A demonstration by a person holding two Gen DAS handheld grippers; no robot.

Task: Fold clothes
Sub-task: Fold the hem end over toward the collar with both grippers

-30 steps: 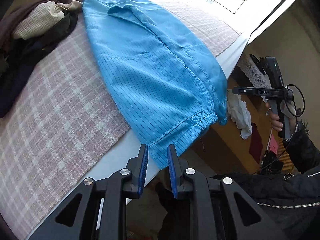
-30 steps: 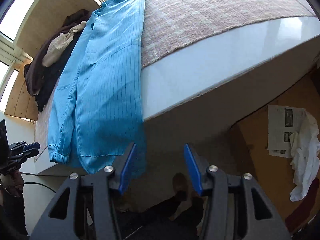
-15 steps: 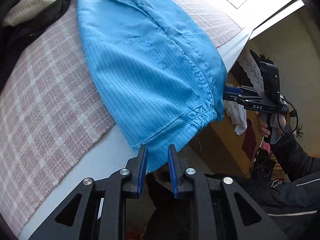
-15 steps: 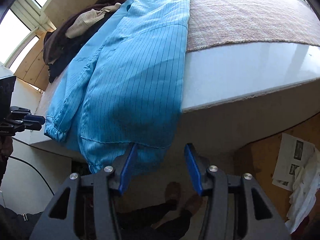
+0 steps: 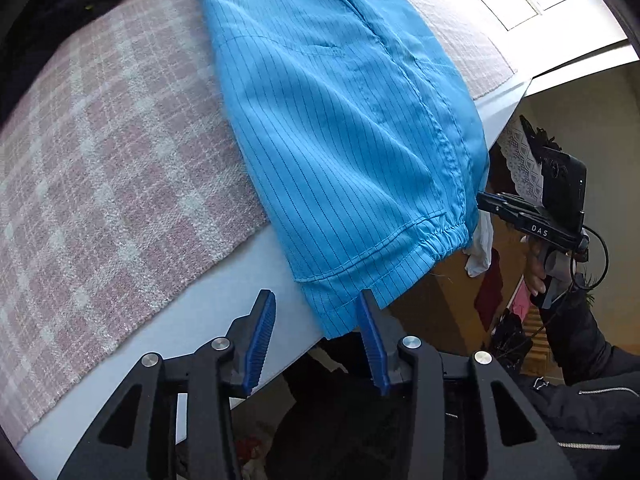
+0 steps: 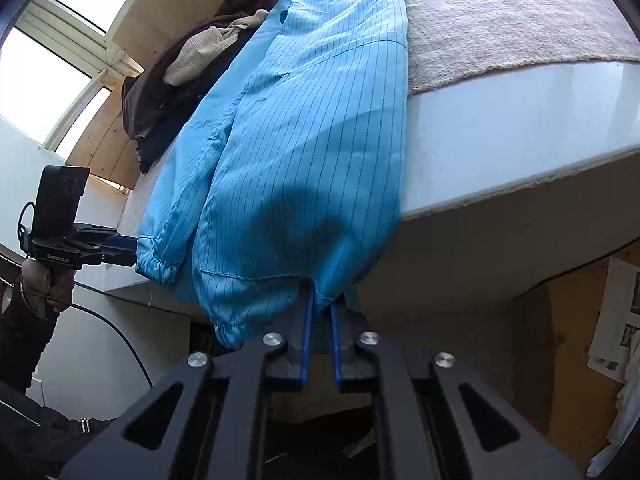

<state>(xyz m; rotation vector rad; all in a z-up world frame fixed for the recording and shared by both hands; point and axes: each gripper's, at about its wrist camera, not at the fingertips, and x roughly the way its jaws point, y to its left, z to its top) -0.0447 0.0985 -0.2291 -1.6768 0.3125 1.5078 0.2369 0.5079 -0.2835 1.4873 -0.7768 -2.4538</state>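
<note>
A blue pinstriped garment point(image 5: 340, 128) lies lengthwise on the bed, its hem and an elastic cuff point(image 5: 444, 236) hanging over the near edge. My left gripper point(image 5: 316, 320) is open at the hem's lower corner, the cloth hanging just inside its right finger. In the right wrist view the same garment point(image 6: 304, 152) drapes over the edge, and my right gripper point(image 6: 320, 316) is shut on its hem. The left gripper point(image 6: 120, 248) shows there beside the cuff point(image 6: 156, 264). From the left wrist view the right gripper point(image 5: 492, 204) reaches in behind the garment's right edge.
A pink plaid blanket point(image 5: 100, 160) covers the bed, with a bare white edge point(image 6: 500, 120) in front. A pile of dark and beige clothes point(image 6: 192, 72) lies at the far end. A white cloth point(image 5: 480, 248) hangs by a wooden board with papers point(image 6: 616, 320).
My left gripper's fingers have spread apart at the hem corner. My right gripper has moved up to the hem and shut on it. Both views are closer to the garment.
</note>
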